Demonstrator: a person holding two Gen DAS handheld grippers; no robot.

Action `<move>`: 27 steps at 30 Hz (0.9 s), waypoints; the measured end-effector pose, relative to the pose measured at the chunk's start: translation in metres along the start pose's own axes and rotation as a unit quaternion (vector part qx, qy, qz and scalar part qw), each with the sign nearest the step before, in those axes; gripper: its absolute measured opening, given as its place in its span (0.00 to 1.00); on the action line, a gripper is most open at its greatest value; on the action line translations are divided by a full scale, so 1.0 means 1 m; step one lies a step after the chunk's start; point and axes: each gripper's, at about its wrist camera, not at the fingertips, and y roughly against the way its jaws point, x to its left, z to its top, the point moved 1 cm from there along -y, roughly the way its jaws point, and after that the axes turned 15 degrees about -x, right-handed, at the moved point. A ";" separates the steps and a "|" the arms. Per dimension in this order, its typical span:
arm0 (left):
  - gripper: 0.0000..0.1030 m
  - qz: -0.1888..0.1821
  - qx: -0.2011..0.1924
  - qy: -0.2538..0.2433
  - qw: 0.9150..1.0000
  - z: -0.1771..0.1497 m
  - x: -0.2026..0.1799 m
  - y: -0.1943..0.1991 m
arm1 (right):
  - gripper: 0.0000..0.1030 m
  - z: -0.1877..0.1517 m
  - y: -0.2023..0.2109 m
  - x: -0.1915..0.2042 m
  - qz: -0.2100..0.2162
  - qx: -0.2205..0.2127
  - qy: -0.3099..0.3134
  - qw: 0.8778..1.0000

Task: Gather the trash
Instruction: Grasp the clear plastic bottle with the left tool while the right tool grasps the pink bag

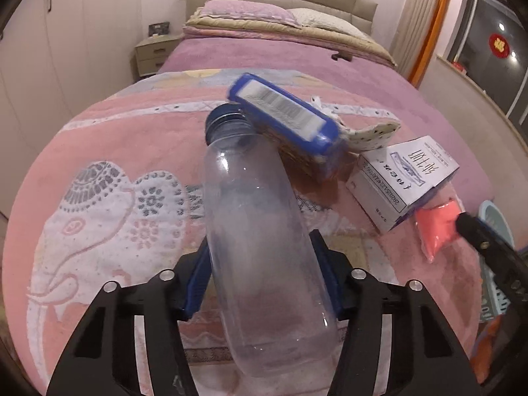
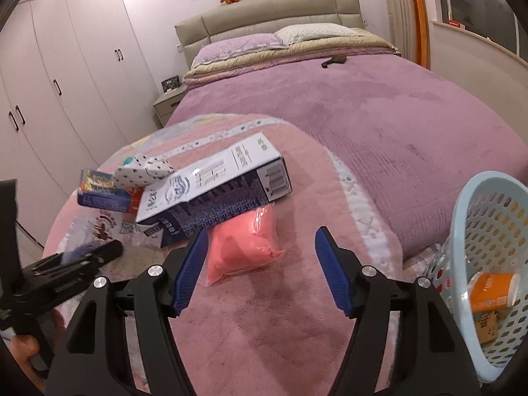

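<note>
A clear empty plastic bottle [image 1: 254, 198] lies on the pink elephant blanket [image 1: 99, 198], its open neck pointing away. My left gripper [image 1: 260, 241] is shut on the bottle's body, a blue pad pressing on each side. Farther right lies a pink plastic bag [image 2: 244, 247], also in the left wrist view [image 1: 435, 224]. My right gripper [image 2: 262, 232] stands open around the pink bag, which lies nearer the left finger. Behind the bag rests a white and blue carton [image 2: 214, 184]. A blue barcoded box [image 1: 283, 115] leans by the bottle's neck.
A light blue perforated basket [image 2: 462, 204] stands at the bed's right edge and holds an orange cup [image 2: 491, 292] and cardboard scraps. A white polka-dot packet [image 2: 145, 171] lies behind the carton. Purple bedding, pillows and a headboard stretch beyond; wardrobes line the left wall.
</note>
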 end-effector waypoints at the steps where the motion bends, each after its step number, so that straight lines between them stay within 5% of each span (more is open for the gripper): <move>1: 0.50 -0.001 -0.002 0.005 1.000 0.000 0.003 0.002 | 0.62 -0.001 -0.002 0.001 0.000 0.003 0.002 1.000; 16: 0.44 0.001 -0.041 0.045 0.998 -0.014 0.043 0.025 | 0.63 -0.006 -0.017 0.030 -0.005 0.018 0.073 0.997; 19: 0.44 0.001 -0.049 0.049 0.998 -0.017 0.045 0.027 | 0.46 -0.007 -0.024 0.033 -0.002 0.032 0.075 0.997; 27: 0.44 -0.002 -0.058 0.051 0.997 -0.020 0.044 0.028 | 0.42 -0.010 -0.026 0.029 0.016 0.038 0.067 0.997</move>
